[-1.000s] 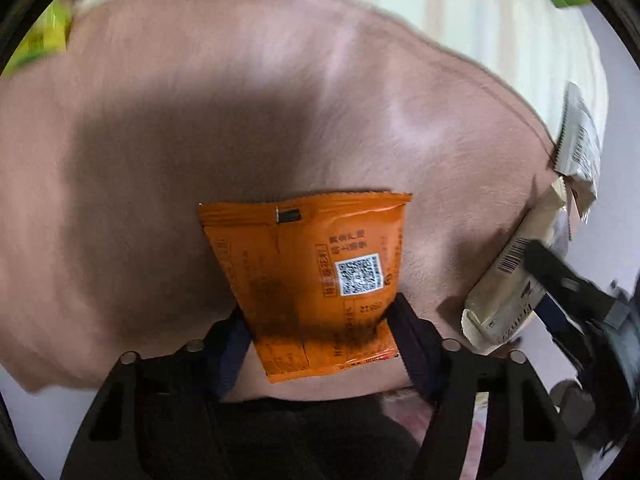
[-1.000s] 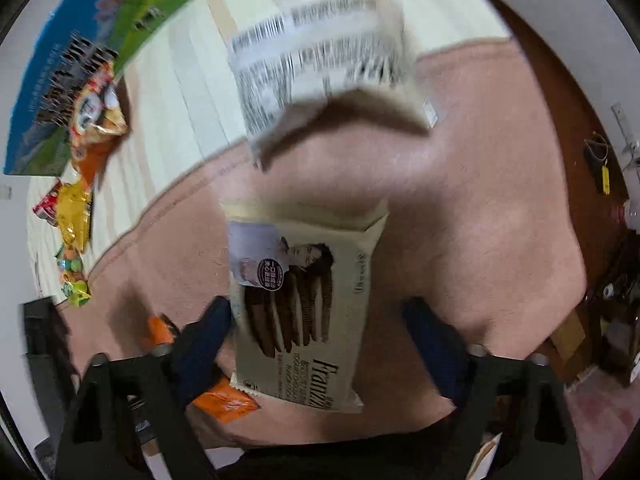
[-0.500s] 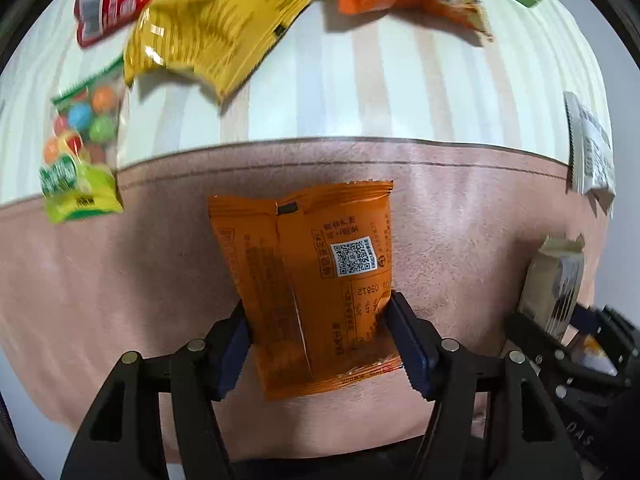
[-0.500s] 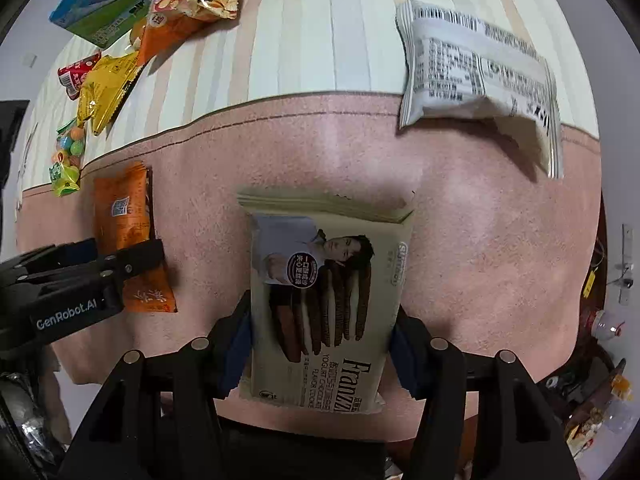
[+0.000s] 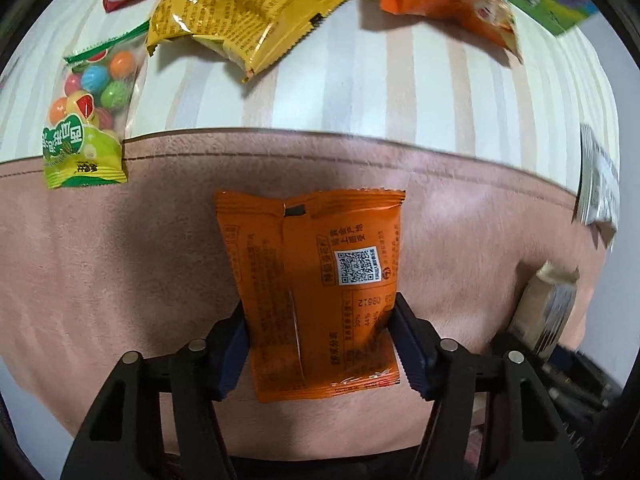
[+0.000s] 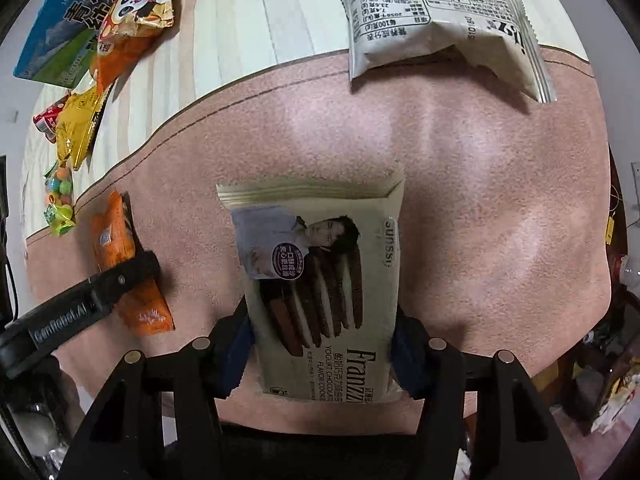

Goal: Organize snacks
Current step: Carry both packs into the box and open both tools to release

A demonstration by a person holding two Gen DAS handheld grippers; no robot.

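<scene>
Left gripper [image 5: 320, 344] clamps the orange packet [image 5: 316, 280], right gripper [image 6: 320, 354] clamps the cookie pack [image 6: 320, 280] — both over the pink blanket [image 6: 460, 200]; other snacks beyond it remain unsorted.

— What lies under and ahead of the tongs?
— A pink-brown suede-like cover [image 5: 120, 280], stitched along its far edge; beyond it a cloth [image 5: 360, 92] striped cream, beige and grey.
— And to the right?
— A pale wall [image 5: 608, 320]; in the right view, dim floor clutter [image 6: 608, 368] lower right
</scene>
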